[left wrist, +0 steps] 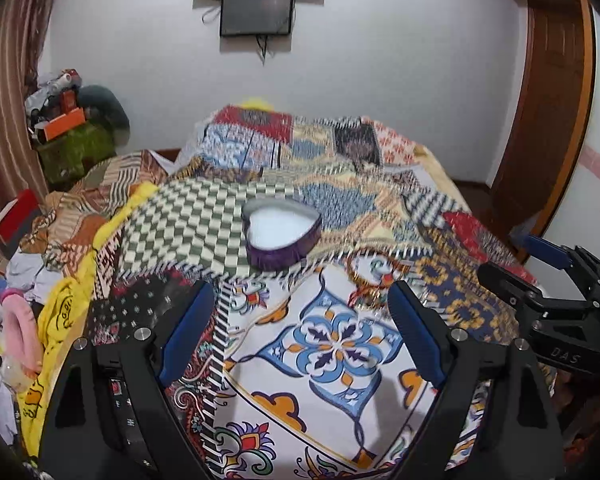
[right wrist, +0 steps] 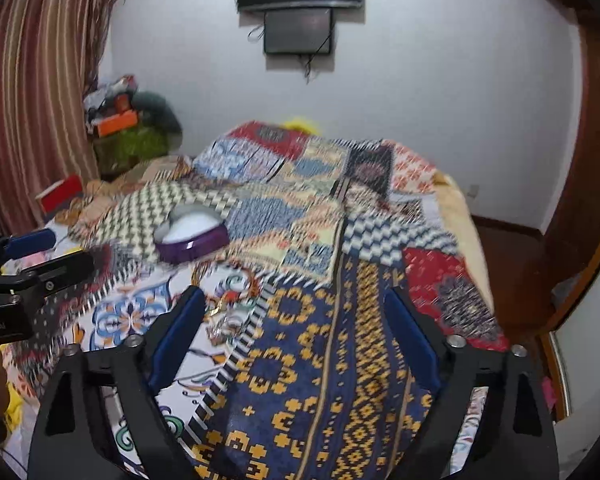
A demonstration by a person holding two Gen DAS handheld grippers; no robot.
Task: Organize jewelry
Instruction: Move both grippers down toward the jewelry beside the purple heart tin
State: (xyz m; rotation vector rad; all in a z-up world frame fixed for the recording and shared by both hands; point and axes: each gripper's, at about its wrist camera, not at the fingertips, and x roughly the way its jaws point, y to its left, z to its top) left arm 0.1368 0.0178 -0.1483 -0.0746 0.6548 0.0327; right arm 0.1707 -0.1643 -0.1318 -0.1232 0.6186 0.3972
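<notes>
Both our grippers, left and right, hover with jaws released. The bangles lie mid-bed, just before the heart box — light, stiff, prob. slippery; we'd pinch one rim.

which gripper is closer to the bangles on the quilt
The left gripper: the bangles lie just beyond its right fingertip, whereas the right gripper sits farther right.

Raised letters "DAS" on the black body of the right claw; a partly cut-off "...ot.AI" on the left claw.
</notes>
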